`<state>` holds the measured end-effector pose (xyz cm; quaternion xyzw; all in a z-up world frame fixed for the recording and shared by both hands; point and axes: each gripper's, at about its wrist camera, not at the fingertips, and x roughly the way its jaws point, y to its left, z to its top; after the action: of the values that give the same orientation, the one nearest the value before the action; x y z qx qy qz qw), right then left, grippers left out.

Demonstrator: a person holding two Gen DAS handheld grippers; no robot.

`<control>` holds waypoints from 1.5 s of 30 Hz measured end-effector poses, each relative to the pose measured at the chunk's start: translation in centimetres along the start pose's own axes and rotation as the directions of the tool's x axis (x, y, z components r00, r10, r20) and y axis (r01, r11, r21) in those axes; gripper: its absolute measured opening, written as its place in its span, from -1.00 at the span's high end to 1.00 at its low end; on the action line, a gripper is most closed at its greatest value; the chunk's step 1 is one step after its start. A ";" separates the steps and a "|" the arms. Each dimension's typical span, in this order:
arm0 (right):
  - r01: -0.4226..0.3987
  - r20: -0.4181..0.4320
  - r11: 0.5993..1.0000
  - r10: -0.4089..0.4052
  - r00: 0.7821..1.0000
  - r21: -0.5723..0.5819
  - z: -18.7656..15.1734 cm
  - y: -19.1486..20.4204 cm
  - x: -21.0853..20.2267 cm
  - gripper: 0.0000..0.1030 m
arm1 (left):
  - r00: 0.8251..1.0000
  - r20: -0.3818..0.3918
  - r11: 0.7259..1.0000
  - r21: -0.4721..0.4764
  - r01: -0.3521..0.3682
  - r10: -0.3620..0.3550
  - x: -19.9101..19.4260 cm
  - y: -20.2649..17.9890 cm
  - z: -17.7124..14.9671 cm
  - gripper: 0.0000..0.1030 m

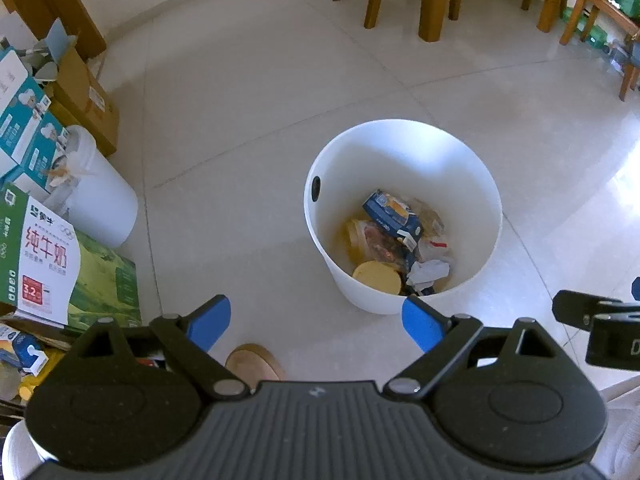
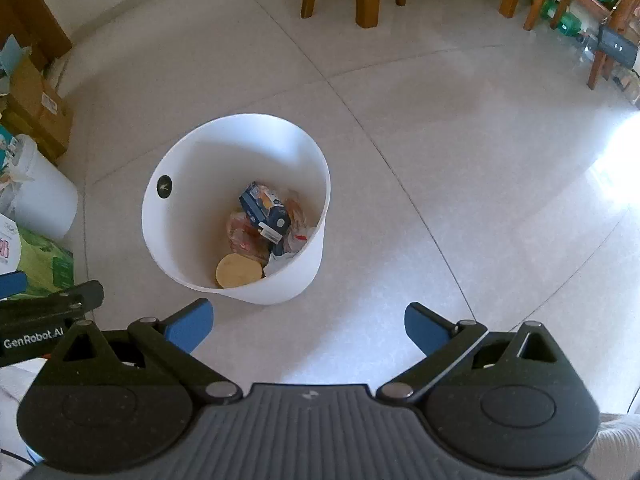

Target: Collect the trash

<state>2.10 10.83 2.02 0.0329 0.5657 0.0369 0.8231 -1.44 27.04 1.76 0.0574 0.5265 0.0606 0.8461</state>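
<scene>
Both grippers hang over the pale tiled floor (image 2: 440, 160) with their blue fingers spread wide and nothing between them: the left gripper (image 1: 316, 320) is about as open as it goes, and the right gripper (image 2: 308, 328) gapes just as empty. The trash is already down in the white bin (image 1: 472, 168), which stands upright on the tiles ahead of them: a blue carton (image 1: 394, 216) lies on top of crumpled wrappers (image 1: 430, 270), with a round yellow lid (image 1: 378, 276) against the near wall. No loose litter shows on the open floor around the bin, so I judge the collecting is at or near its end. To finish well, I would keep both tools clear of the rim so the light bin is not tipped, and sweep the view along the left side, where the cardboard boxes (image 1: 86, 96), the milk carton case (image 1: 40, 252) and a second white pail (image 1: 100, 196) crowd together, since a stray scrap could hide there. A shoe tip (image 1: 254, 362) sits just below the left gripper.
</scene>
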 end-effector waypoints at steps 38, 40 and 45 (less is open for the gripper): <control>-0.023 0.054 0.999 0.022 0.998 0.022 -0.8 -0.6 -2.7 -1.00 | 1.000 0.008 1.000 -0.022 0.010 -0.010 -2.9 0.1 -0.1 -0.87; -0.023 0.055 1.000 0.022 0.998 0.018 -0.9 -0.7 -2.8 -1.00 | 1.000 0.008 1.000 -0.024 0.010 -0.009 -3.0 0.0 -0.1 -0.87; -0.024 0.054 1.000 0.023 0.998 0.018 -0.8 -0.6 -2.9 -1.00 | 1.000 0.008 1.000 -0.026 0.010 -0.009 -2.9 0.1 -0.1 -0.87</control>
<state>0.30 9.92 4.32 0.0482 0.5432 0.0407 0.8372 -2.87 26.65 4.31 0.0439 0.5227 0.0633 0.8490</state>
